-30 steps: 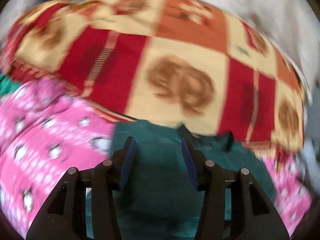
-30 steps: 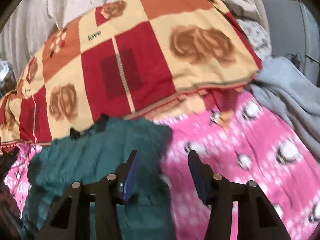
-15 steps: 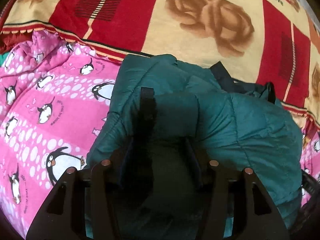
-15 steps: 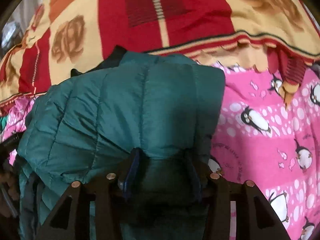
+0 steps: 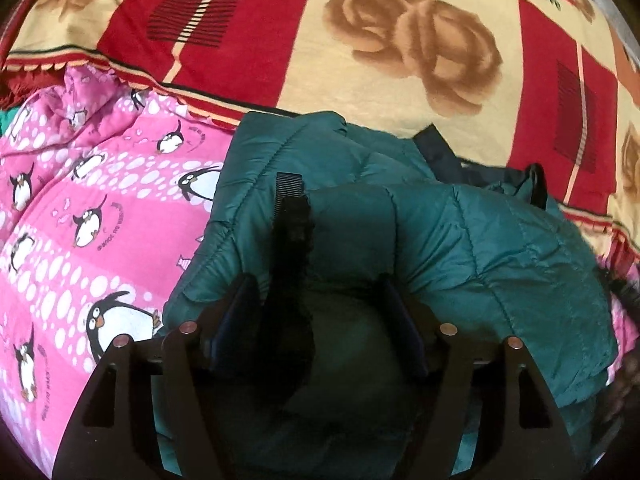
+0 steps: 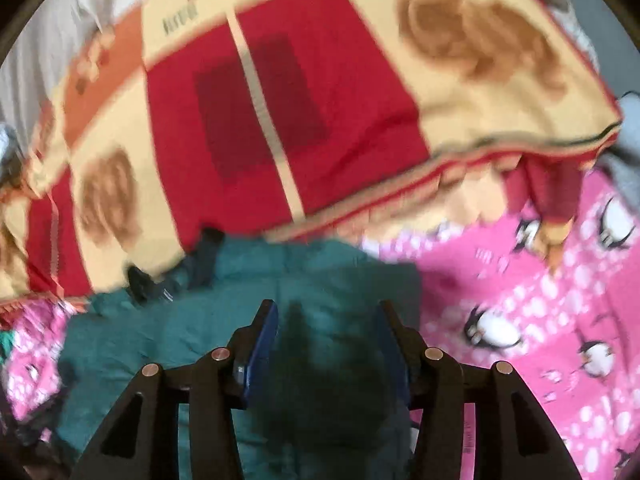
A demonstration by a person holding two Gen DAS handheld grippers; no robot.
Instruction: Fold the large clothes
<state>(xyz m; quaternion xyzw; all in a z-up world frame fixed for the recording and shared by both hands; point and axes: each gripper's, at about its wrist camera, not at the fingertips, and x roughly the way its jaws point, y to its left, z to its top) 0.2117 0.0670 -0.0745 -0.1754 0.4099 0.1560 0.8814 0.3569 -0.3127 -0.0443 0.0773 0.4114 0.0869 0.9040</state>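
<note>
Both the left gripper (image 5: pixel 316 300) and right gripper (image 6: pixel 326 332) sit spread apart over the green jacket (image 5: pixel 480 248); press evenly to flatten its fold beside the rose blanket (image 5: pixel 400 40)

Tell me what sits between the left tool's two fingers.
In the left wrist view, the left tool has the green puffer jacket bunched between its spread fingers, along with a black strap running up the jacket.
</note>
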